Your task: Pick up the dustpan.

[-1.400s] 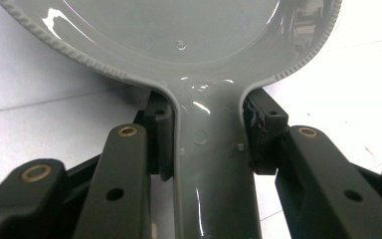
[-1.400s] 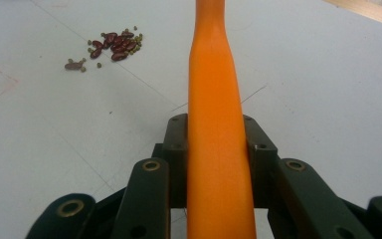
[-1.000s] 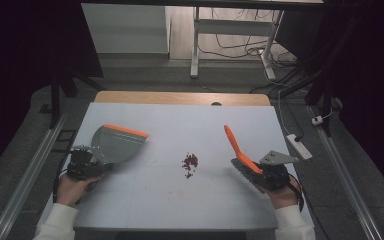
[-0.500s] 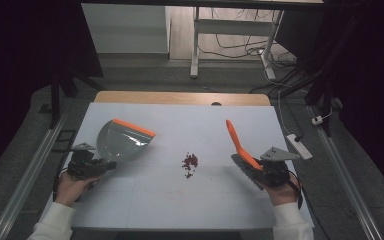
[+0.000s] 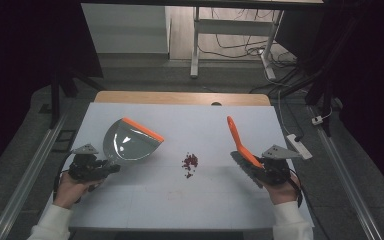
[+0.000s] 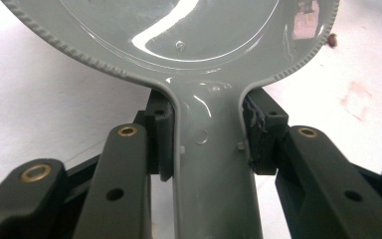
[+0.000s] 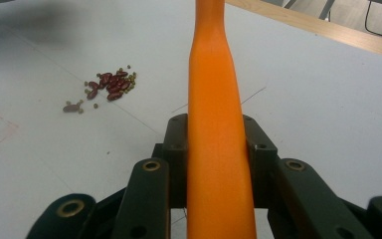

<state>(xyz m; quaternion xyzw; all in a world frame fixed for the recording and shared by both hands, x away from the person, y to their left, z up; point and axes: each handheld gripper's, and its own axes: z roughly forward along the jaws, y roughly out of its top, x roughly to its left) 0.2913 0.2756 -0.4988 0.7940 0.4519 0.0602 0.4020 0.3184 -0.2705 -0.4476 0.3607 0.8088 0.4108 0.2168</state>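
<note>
Centrally on the white table [image 5: 145, 210], a small heap of red beans [image 5: 190, 161] mixed with tiny green ones, a few strays scattered just toward the person's side of the heap. Nothing between the heap and either tool; bare table surface on all sides of it.

Left of the heap, a grey dustpan [image 5: 128, 144] with an orange lip, tilted, its mouth turned toward the heap but well apart from it. No contents visible in the glossy pan, just a bright reflection. Dustpan handle pinched in the left gripper [image 5: 92, 167]: jaws pressed against both sides of the grey handle in the left gripper view, one red bean at the far right edge there beyond the ribbed rim.

Right of the heap, an orange brush [image 5: 240, 142], handle slanting up and away from the person, dark bristles low near the hand. Clamped in the right gripper [image 5: 267, 170], jaws closed on the orange handle in the right gripper view, heap up and to the left there.

Beyond the heap, the table's wooden far edge [image 5: 180, 97]; past that, a metal stand [image 5: 196, 40] and cables [image 5: 240, 47] on the floor. Off the table's right side, a white power strip [image 5: 300, 146].
</note>
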